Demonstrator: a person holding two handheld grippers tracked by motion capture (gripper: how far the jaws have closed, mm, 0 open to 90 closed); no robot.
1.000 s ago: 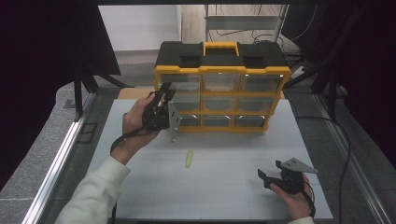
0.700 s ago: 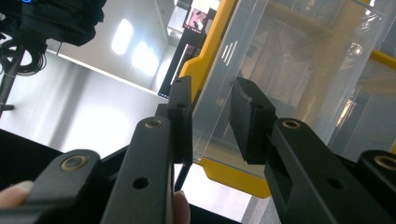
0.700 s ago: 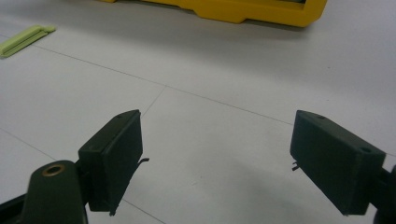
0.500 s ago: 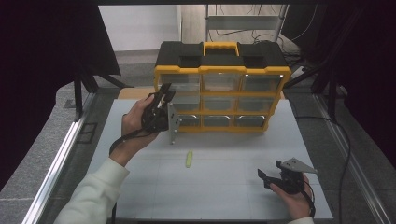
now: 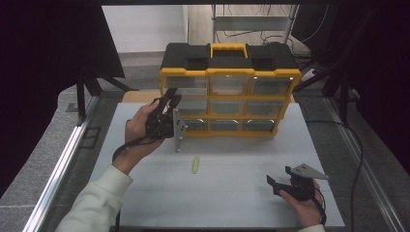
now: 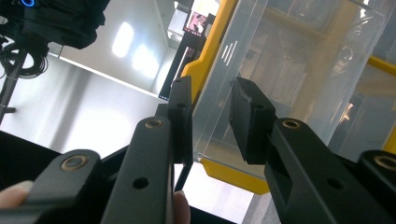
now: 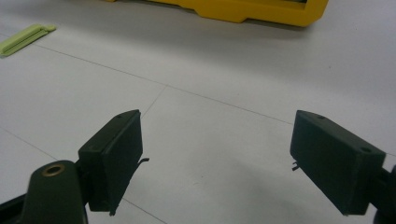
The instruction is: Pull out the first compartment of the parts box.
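My left gripper pinches the clear drawer of the yellow box. My right gripper rests wide open, holding nothing.

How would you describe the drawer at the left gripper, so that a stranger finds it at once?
Start at the yellow and black organizer standing at the far side of the white table. Its front is a grid of clear drawers. The one meant is the top-left drawer, the drawer with the left gripper at its outer edge.
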